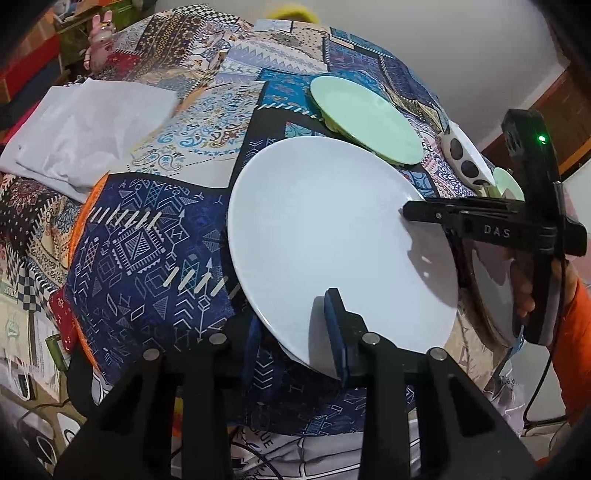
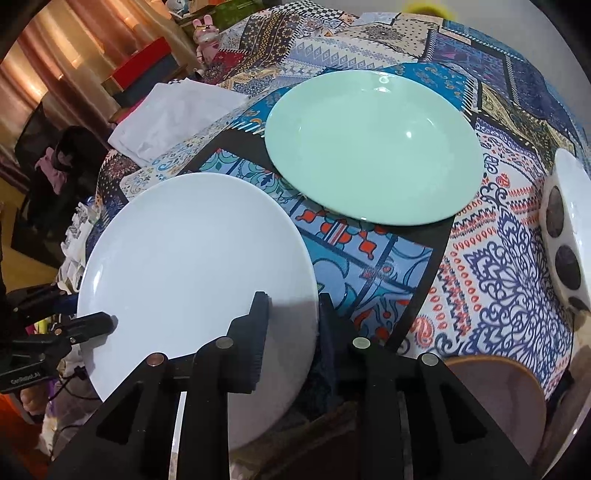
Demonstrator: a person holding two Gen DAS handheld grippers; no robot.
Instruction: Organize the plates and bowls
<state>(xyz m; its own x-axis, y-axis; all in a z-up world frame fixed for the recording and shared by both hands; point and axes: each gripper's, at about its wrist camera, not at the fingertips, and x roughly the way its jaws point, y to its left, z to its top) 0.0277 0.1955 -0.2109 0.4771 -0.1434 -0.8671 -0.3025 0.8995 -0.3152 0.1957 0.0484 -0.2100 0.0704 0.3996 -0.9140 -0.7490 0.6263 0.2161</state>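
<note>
The white plate (image 1: 332, 236) sits clamped at two points of its rim: the left gripper (image 1: 295, 332) has one blue-padded finger above the near edge and the other beneath it, and the right gripper (image 2: 295, 325) pinches the rim at the side, one black finger on top of the plate and the other under its edge. In the left wrist view the right gripper reaches in from the right, a hand (image 1: 524, 291) with an orange sleeve behind it; in the right wrist view the left gripper shows at the lower left corner of the plate. The plate is tilted and hangs partly past the near edge of the surface, above the patchwork cloth (image 2: 498, 258). Just beyond it lies the green plate (image 2: 373, 147), flat on the cloth, their rims close but apart in the right wrist view. Farther right stands a white bowl with dark spots (image 2: 565, 236), near the cloth's right edge and well clear of both plates. To the left, open patterned cloth runs back to a folded white cloth (image 1: 85, 125). Past that, a pink toy rabbit (image 2: 205, 35) and a red box (image 2: 144, 62) stand before draped curtains (image 2: 74, 48).
</note>
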